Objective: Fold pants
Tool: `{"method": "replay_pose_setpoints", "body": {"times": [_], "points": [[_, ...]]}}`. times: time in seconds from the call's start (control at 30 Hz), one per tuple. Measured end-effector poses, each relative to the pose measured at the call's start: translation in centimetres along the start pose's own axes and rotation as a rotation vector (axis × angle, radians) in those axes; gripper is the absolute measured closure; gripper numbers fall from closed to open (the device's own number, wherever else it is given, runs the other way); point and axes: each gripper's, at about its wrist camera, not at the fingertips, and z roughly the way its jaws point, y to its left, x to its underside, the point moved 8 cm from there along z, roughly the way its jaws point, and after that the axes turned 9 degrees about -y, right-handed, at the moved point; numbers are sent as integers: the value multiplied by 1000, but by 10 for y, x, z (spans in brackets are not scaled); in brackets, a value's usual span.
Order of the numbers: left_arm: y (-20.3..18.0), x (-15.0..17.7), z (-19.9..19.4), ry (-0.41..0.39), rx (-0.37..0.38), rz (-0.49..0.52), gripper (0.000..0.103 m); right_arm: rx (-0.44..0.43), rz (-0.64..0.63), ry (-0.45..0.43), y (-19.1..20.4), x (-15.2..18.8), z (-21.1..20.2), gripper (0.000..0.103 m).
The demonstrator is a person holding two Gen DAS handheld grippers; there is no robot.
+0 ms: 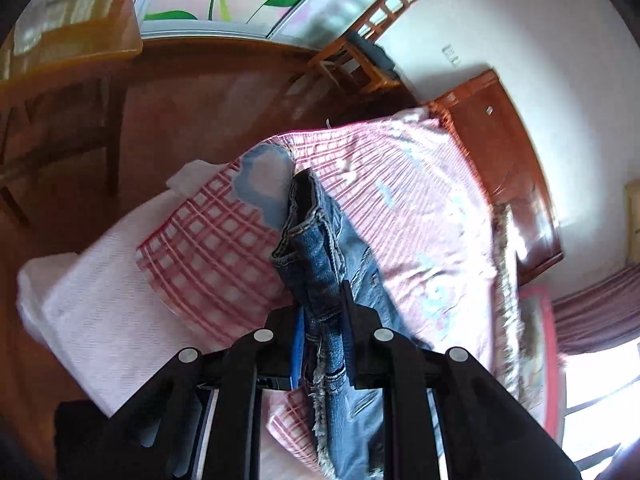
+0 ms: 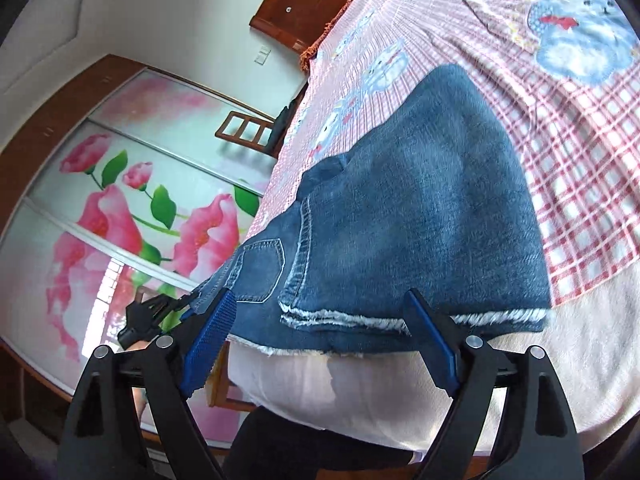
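Blue denim pants [image 2: 420, 208] lie folded on a bed, their frayed white hems toward me along the bed's near edge. My right gripper [image 2: 320, 296] stands open, its blue-padded fingers [image 2: 208, 336] on either side of the hem; whether they touch the cloth I cannot tell. In the left wrist view a bunched strip of the pants [image 1: 316, 248] rises off the bed and passes between the jaws of my left gripper [image 1: 324, 320], which is shut on it. The right wrist view shows the left gripper [image 2: 180, 306] at the pants' left corner.
The bed carries a pink plaid sheet [image 2: 580, 200] with blue cartoon patches over a white mattress side [image 2: 360, 392]. A wooden headboard [image 1: 500, 140], a wooden chair [image 1: 360, 52] and a wooden table [image 1: 72, 48] stand around it. Wardrobe doors with pink flowers [image 2: 120, 220] fill the left.
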Motion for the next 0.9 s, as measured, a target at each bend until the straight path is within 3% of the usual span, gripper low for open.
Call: {"method": "replay_pose_setpoints", "body": {"times": [0.07, 0.23, 0.43, 0.53, 0.7, 0.9], "points": [[-7, -4, -1, 14, -30, 77, 88, 3, -2, 23, -1, 5, 5, 19], [-27, -7, -9, -13, -9, 148, 88, -8, -5, 34, -1, 7, 9, 19], [-100, 14, -31, -107, 149, 331, 88, -79, 58, -11, -8, 2, 0, 19], [-150, 44, -44, -128, 258, 467, 88, -145, 57, -66, -5, -7, -15, 19], [-216, 121, -65, -107, 413, 708, 88, -256, 131, -183, -14, -27, -43, 19], [-247, 222, -62, -43, 495, 1014, 88, -311, 269, -334, -44, -49, -75, 19]]}}
